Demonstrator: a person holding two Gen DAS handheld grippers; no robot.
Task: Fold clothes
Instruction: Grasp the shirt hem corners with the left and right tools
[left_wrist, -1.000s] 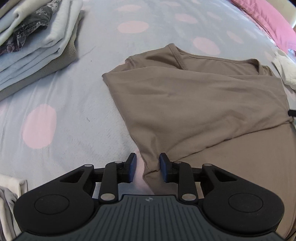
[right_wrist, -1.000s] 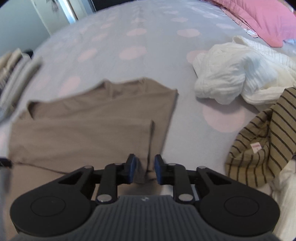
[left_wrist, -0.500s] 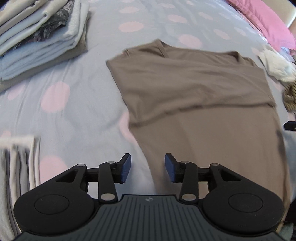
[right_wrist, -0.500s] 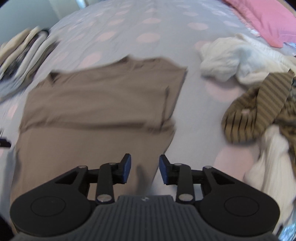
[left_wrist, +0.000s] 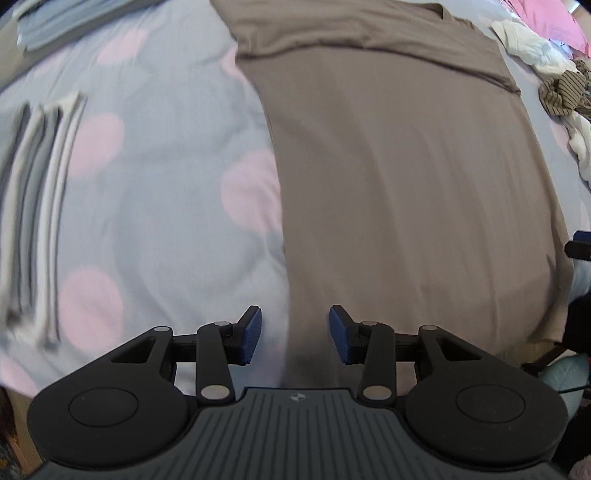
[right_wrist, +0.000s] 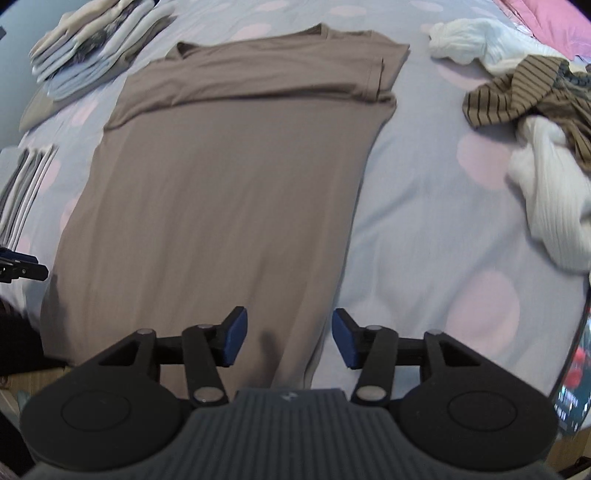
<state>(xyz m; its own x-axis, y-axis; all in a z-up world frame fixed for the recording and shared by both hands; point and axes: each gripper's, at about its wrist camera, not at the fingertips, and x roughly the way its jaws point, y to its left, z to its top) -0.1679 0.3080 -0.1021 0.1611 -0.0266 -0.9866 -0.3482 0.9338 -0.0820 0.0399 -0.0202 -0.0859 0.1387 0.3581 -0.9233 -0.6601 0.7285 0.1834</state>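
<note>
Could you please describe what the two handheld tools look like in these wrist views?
Both look alike. The left tool and right tool have matte black linkage arms with silver pivot pins, two round black discs at the base, and a ribbed dark grey centre plate bearing a small pale emblem. The fingers carry blue pads. No cables, sleeves or hands show.

both tools (left_wrist: 294, 334) (right_wrist: 287, 338) released shirt (right_wrist: 229, 177) (sleeves folded), pulled back

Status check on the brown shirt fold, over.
Left gripper open, empty. Right gripper jaws opening, nothing between them. Brown shirt flat on bed, sleeves folded in. Nothing lying on it.
</note>
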